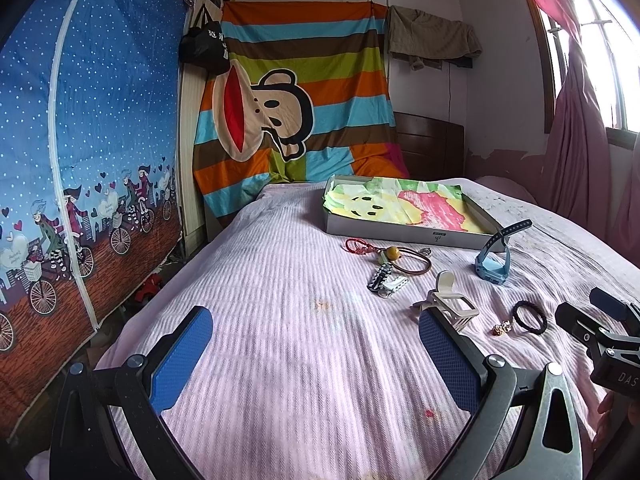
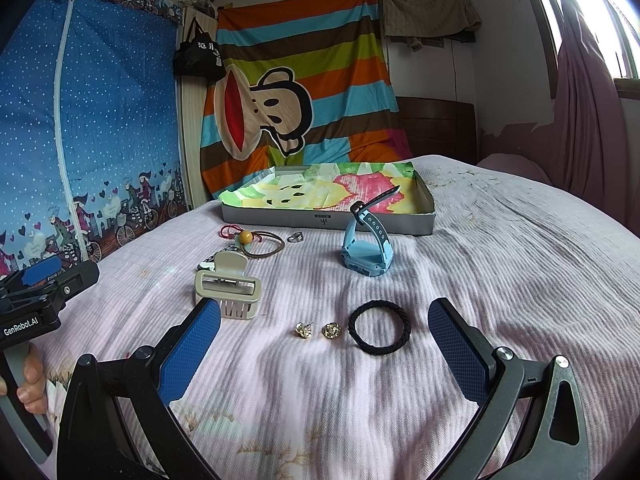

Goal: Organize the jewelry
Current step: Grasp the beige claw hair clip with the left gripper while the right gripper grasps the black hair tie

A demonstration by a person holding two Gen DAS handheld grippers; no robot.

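Shallow grey cardboard box (image 2: 328,222), lined with bright printed paper, apparently holds nothing else. Jewelry lies loose before it on the pink ribbed bedspread (image 2: 500,280): black braided hair tie (image 2: 375,327), gold stud earrings (image 2: 318,330), beige claw clip (image 2: 228,288), light-blue watch (image 2: 366,250). Left gripper (image 1: 316,360) and right gripper (image 2: 324,350): jaws spread, empty, bare bedspread around.

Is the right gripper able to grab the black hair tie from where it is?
Probably yes. The right gripper is open, and the black hair tie lies flat on the bed just ahead between its fingers, with nothing in between.
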